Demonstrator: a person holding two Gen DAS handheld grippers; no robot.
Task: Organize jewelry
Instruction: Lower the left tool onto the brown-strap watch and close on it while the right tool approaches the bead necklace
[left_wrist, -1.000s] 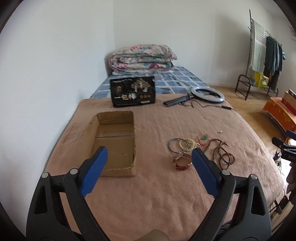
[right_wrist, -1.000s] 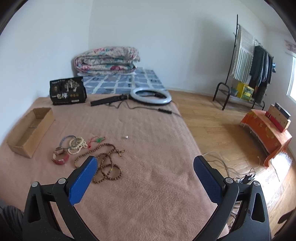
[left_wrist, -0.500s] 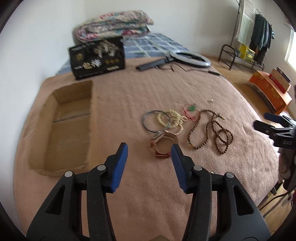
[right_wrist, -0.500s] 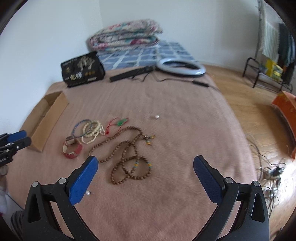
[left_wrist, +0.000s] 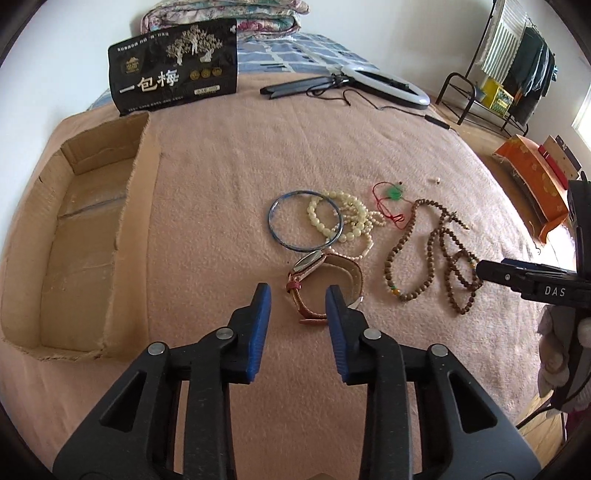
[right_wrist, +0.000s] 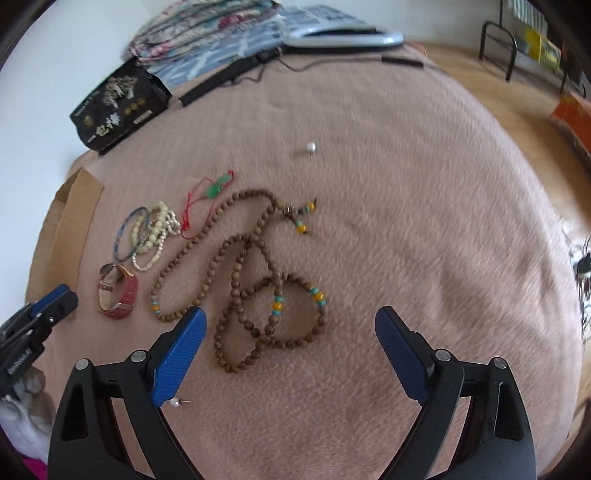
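Jewelry lies on a pink blanket: a red-strap watch (left_wrist: 325, 280), a blue bangle (left_wrist: 305, 220), cream bead bracelets (left_wrist: 343, 218), a green pendant on red cord (left_wrist: 396, 193) and a long brown bead necklace (left_wrist: 436, 254). My left gripper (left_wrist: 297, 291) is open, partly narrowed, its fingertips on either side of the watch's near end, empty. My right gripper (right_wrist: 290, 320) is wide open over the brown necklace (right_wrist: 258, 291), empty. The watch also shows in the right wrist view (right_wrist: 117, 291). An open cardboard box (left_wrist: 77, 236) lies to the left.
A black printed pouch (left_wrist: 173, 66) stands behind the box. A ring light (left_wrist: 384, 83) with its black stand and cable lies at the back. A small pearl (right_wrist: 311, 147) and an earring stud (right_wrist: 177, 403) lie loose. Folded quilts, a clothes rack and an orange box are beyond.
Both grippers have dropped and moved in toward the jewelry. The left gripper's jaws have narrowed around the watch. The right gripper has come over the brown necklace, still wide open.
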